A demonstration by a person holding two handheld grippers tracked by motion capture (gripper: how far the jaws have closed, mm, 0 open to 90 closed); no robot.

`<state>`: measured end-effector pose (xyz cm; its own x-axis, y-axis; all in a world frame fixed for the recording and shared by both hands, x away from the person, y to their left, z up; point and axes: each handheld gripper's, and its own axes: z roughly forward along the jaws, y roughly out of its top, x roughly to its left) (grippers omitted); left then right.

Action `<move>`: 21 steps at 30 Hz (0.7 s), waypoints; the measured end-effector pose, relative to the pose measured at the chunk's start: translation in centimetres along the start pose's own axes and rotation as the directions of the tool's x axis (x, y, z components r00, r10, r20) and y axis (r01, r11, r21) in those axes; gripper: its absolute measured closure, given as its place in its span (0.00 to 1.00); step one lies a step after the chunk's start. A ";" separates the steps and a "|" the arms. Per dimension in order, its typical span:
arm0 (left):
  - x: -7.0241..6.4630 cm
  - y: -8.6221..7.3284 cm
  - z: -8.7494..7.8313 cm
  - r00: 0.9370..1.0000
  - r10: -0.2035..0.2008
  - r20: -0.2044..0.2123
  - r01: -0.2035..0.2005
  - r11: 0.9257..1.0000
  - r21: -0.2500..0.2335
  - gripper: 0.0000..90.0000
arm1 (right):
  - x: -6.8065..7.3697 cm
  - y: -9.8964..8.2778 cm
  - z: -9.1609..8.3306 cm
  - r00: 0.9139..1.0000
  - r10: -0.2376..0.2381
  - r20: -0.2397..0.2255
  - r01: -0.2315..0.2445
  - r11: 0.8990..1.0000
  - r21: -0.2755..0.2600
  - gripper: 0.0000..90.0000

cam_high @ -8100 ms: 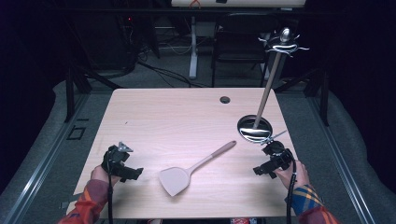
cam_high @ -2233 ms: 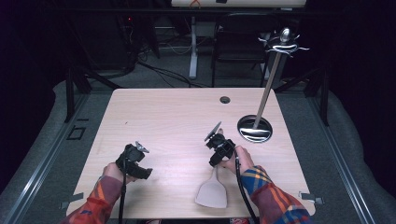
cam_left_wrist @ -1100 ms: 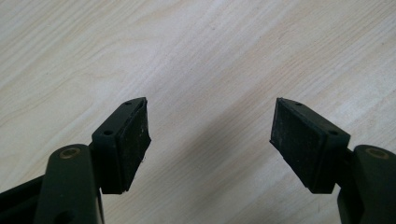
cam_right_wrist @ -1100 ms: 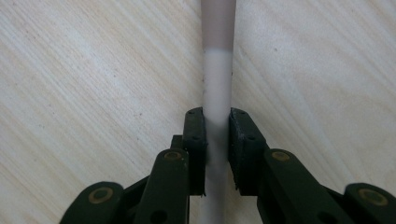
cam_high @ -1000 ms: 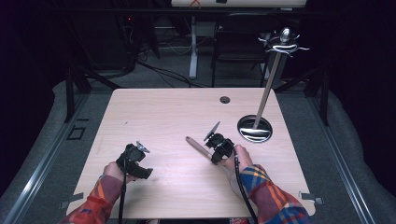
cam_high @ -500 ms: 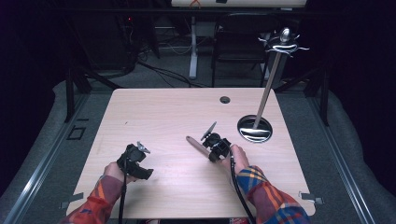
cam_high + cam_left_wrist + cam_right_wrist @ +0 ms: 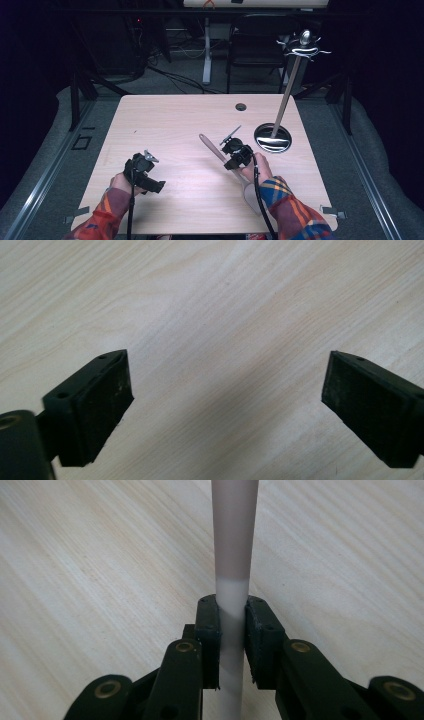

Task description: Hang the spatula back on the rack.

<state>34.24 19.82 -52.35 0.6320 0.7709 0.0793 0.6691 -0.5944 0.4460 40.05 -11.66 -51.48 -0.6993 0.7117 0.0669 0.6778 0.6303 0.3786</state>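
From the high view, the right gripper [image 7: 233, 155] was clamped on the handle of the spatula [image 7: 216, 151], which slanted up and to the left over the table [image 7: 175, 120], its blade end near the person's right sleeve, while the left gripper [image 7: 145, 175] sat well apart at the table's near left. In the left gripper view its jaws had just been opening and stood wide with nothing between them, bare wood beyond. In the right gripper view both pads [image 7: 207, 630] pressed the pale handle [image 7: 234, 545], which ran straight away from the camera.

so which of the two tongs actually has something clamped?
The right tongs: pads shut on the pale grey spatula handle. The left tongs stand wide open over the bare light wooden table.
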 end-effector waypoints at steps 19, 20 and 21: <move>0.2 -0.2 -0.3 1.000 0.006 0.022 -0.006 0.999 -0.039 0.00 | -0.9 -1.4 -4.4 0.997 0.009 -0.071 -0.018 0.992 -0.128 0.86; 0.2 -0.2 -0.3 1.000 0.006 0.022 -0.006 0.999 -0.039 0.00 | -0.9 -1.4 -4.4 0.997 0.009 -0.071 -0.018 0.992 -0.128 0.86; 0.2 -0.2 -0.3 1.000 0.006 0.021 -0.005 0.999 -0.044 0.00 | -0.9 -1.4 -4.5 0.998 0.008 -0.069 -0.017 0.991 -0.133 0.86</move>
<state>34.13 20.17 -52.17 0.6438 0.7626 0.0636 0.6480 -0.5875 0.4847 38.67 -14.60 -47.92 -0.7078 0.6938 0.1333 0.6535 0.5713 0.4965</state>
